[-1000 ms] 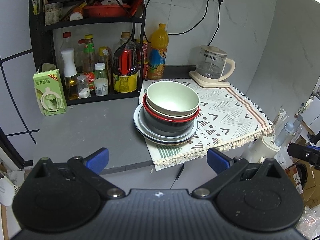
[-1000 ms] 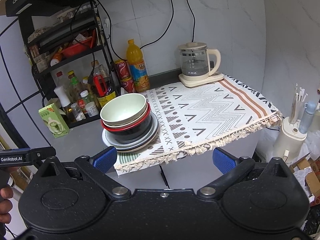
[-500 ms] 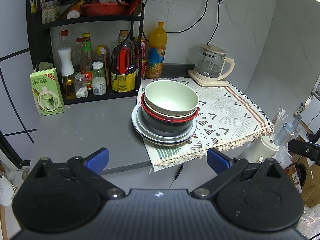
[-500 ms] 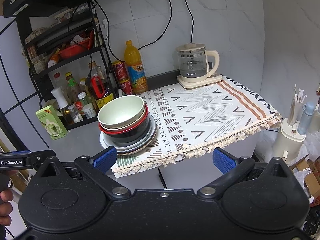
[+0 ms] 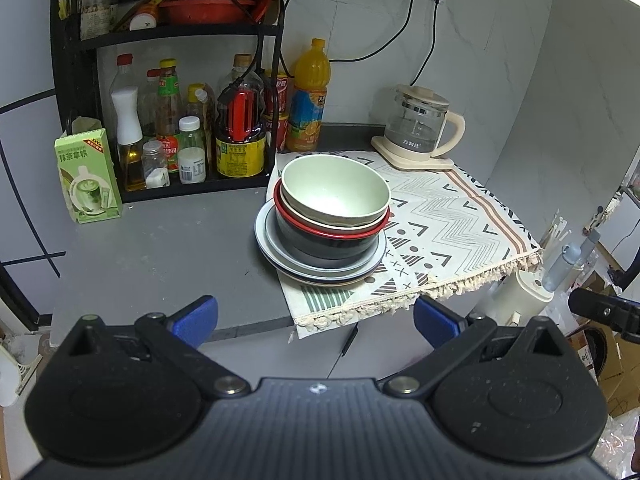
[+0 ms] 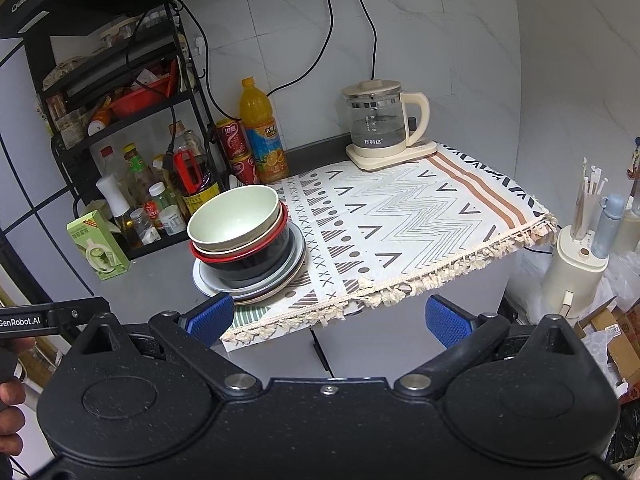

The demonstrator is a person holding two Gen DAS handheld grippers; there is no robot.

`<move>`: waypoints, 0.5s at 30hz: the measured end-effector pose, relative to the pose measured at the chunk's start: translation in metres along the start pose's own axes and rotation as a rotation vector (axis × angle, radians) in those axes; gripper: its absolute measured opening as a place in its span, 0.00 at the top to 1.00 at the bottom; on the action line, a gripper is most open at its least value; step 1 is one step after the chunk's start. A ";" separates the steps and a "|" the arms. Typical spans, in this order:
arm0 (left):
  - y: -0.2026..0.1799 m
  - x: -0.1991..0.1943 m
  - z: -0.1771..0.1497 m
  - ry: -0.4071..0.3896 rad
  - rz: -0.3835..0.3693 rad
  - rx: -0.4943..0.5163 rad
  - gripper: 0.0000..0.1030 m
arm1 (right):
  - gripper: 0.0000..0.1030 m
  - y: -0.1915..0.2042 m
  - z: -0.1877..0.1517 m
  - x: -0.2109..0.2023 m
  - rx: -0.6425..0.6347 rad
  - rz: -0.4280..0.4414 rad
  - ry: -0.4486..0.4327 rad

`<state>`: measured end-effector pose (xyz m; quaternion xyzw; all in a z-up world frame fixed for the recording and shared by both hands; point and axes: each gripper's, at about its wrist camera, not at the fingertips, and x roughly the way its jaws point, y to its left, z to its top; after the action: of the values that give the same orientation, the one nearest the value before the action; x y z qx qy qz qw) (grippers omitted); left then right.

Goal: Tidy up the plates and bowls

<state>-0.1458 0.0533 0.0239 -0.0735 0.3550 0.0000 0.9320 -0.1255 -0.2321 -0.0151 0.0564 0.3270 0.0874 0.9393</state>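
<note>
A stack of dishes stands at the left edge of the patterned cloth (image 5: 452,224) (image 6: 400,216). On top is a pale green bowl (image 5: 335,191) (image 6: 234,218), nested in a cream bowl, a red-rimmed bowl (image 5: 332,228) (image 6: 244,254) and a dark bowl. Several plates (image 5: 320,268) (image 6: 256,284) lie underneath. My left gripper (image 5: 314,316) is open, short of the counter's front edge, with nothing between its blue pads. My right gripper (image 6: 326,316) is open too, held in front of the counter, right of the stack.
A black rack (image 5: 168,80) (image 6: 120,128) of bottles and jars fills the back left. A green carton (image 5: 88,176) (image 6: 98,246) stands on the grey counter (image 5: 160,248). An orange drink bottle (image 5: 308,96) and a glass kettle (image 5: 420,128) (image 6: 380,124) stand at the back. A white utensil holder (image 6: 576,264) stands right of the counter.
Both wrist views have shifted slightly, with the dish stack a little lower and further left in each. The stack itself has not moved and both grippers stay open.
</note>
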 end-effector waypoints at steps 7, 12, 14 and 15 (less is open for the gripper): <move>-0.002 -0.001 -0.001 0.004 0.005 0.007 0.00 | 0.00 -0.001 -0.001 0.000 -0.002 0.001 -0.002; -0.002 -0.001 0.000 0.004 0.006 0.003 0.00 | 0.00 -0.001 -0.001 0.000 -0.004 0.002 -0.004; -0.003 -0.001 0.000 0.004 0.007 0.003 0.00 | 0.00 0.000 -0.001 -0.001 -0.005 0.002 -0.005; -0.003 -0.001 0.000 0.002 0.009 0.005 0.00 | 0.00 0.000 -0.001 -0.001 -0.007 0.003 -0.007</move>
<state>-0.1460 0.0509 0.0248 -0.0695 0.3565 0.0032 0.9317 -0.1269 -0.2327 -0.0150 0.0539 0.3236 0.0895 0.9404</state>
